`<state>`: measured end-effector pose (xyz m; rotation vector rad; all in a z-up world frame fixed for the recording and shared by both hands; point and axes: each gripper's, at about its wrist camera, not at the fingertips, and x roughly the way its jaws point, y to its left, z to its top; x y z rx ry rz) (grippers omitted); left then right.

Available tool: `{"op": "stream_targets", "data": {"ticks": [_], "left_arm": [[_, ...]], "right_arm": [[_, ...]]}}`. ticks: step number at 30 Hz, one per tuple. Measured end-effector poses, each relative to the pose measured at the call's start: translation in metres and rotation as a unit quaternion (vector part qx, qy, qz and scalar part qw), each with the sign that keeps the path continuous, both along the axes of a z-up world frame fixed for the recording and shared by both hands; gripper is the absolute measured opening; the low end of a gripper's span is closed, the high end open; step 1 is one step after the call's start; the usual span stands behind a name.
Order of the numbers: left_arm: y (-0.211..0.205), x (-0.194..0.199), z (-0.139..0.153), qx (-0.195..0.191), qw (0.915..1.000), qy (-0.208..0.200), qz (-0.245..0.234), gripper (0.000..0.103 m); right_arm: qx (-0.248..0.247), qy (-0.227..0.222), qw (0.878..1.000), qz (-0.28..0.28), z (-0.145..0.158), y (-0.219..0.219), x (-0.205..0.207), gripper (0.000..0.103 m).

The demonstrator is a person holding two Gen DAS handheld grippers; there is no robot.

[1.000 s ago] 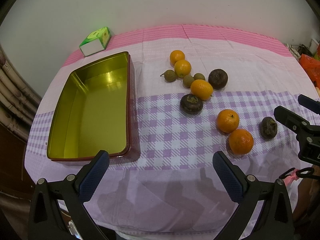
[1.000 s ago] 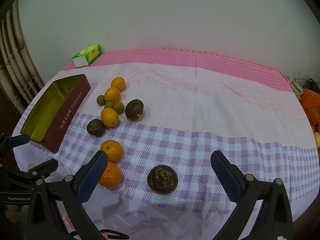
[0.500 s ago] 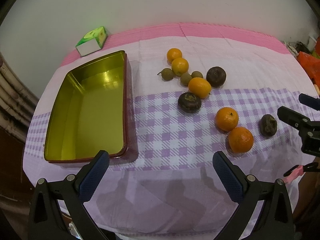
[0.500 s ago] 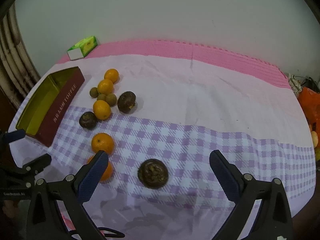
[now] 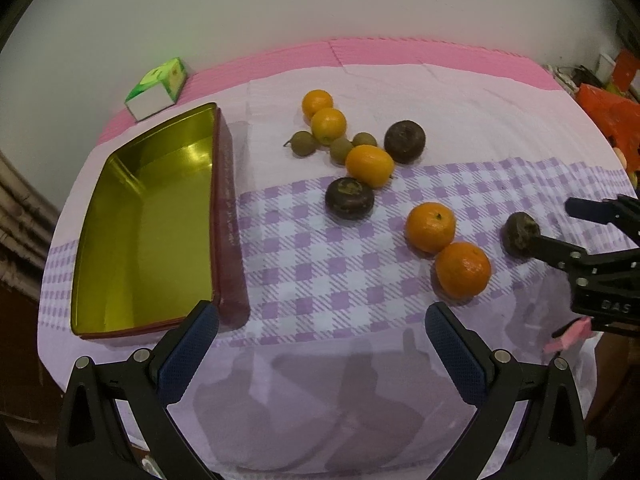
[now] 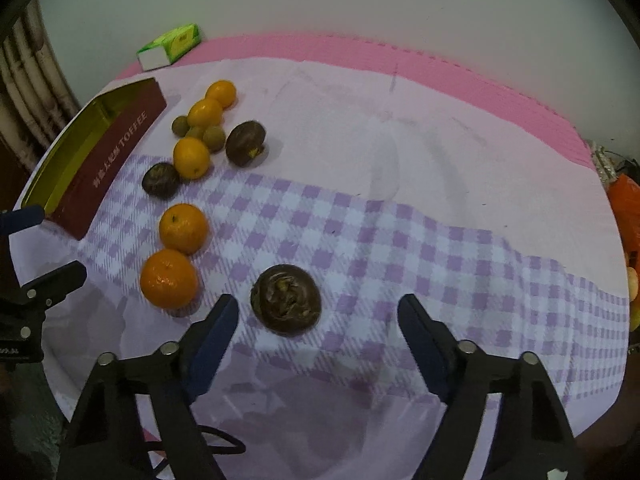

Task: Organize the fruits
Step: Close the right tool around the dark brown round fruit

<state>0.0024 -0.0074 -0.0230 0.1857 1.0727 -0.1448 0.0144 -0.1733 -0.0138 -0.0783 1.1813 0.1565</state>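
Observation:
Several oranges, small green-brown fruits and dark brown fruits lie on a pink and purple checked tablecloth. An empty gold-lined red tin (image 5: pixel 148 224) stands at the left; it also shows in the right wrist view (image 6: pixel 108 160). My right gripper (image 6: pixel 318 320) is open, with its jaws either side of the nearest dark brown fruit (image 6: pixel 286 300), slightly short of it. That fruit shows in the left wrist view (image 5: pixel 520 234) beside the right gripper's fingers (image 5: pixel 556 248). My left gripper (image 5: pixel 320 326) is open and empty over the table's front, right of the tin. Two oranges (image 5: pixel 462 274) lie ahead of it.
A green and white box (image 5: pixel 158 88) sits at the back left by the wall. Orange bags (image 5: pixel 608 112) lie off the table's right edge. The tablecloth (image 6: pixel 400 160) is bare on its right half.
My right gripper has moved forward and down toward the nearest dark brown fruit, which now sits between its jaws. My left gripper has shifted slightly; the tin looks a little nearer.

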Motion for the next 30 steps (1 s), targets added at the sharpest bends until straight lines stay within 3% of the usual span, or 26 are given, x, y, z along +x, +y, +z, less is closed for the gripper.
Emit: {"op": "stream_targets", "data": {"ticks": [8,19,25,30], "left_arm": [[-0.004,0.001,-0.002,-0.01,0.9998,0.006,-0.014,0.102],[-0.021,0.001,-0.006,-0.021,0.9987,0.018,-0.043,0.102],[-0.033,0.006,-0.01,-0.032,0.9972,0.036,-0.057,0.102],[-0.043,0.014,-0.014,-0.046,0.9957,0.057,-0.057,0.102]], "right_arm": [[0.009,0.012,1.0,0.005,-0.015,0.006,0.007,0.066],[0.031,0.026,0.999,0.019,-0.026,0.014,0.012,0.042],[0.031,0.02,0.999,0.01,-0.027,0.014,0.014,0.041],[0.021,0.007,0.999,-0.029,-0.016,-0.008,0.013,0.041]]}}
